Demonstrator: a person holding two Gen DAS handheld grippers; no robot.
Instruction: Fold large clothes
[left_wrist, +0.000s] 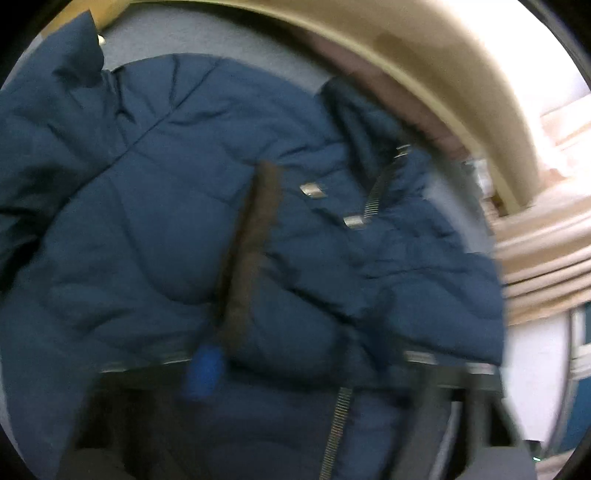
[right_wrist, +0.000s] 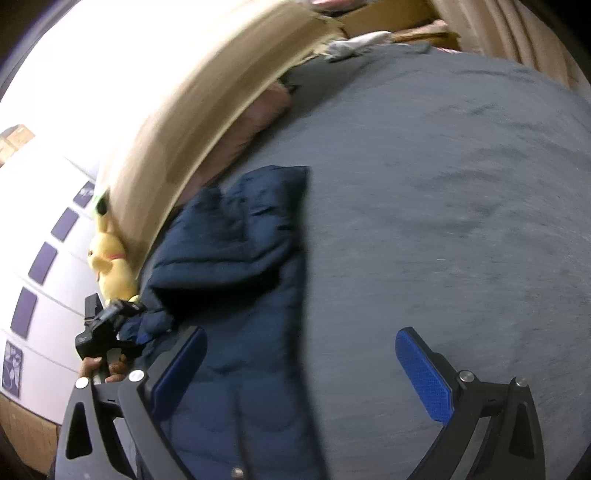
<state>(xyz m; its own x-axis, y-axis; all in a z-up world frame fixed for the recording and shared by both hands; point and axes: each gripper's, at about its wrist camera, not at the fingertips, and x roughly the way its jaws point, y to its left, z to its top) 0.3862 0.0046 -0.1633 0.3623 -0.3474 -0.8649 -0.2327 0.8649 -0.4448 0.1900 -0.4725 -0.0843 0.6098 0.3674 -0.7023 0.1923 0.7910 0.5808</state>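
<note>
Jacket (right_wrist: 240, 258) first: it is a navy puffer lying spread on the grey bed cover (right_wrist: 443, 184), and in your right wrist view it runs from the centre down to 6 o'clock, with the bare cover filling everything from 12 round to 4.

Your right gripper (right_wrist: 303, 373) stands wide, nothing pressed between its blue pads (right_wrist: 424, 376). The pad at 7 o'clock hangs over the jacket, the one at 5 o'clock over bare cover.

Your left gripper (right_wrist: 110, 325) shows at 8 o'clock in that view, at the jacket's edge, your hand (right_wrist: 107, 369) just below it. A yellow plush toy (right_wrist: 110, 266) sits just above it against the beige bed frame (right_wrist: 184, 129).

In the left wrist view the jacket fills the frame, its zip (left_wrist: 373, 192) at 2 o'clock and a brown strip (left_wrist: 247, 251) across the centre. Blur hides the left claw there; only one blue pad (left_wrist: 203, 369) shows at 7 o'clock, so you cannot tell whether it is wide, narrow or gripping cloth.
</note>
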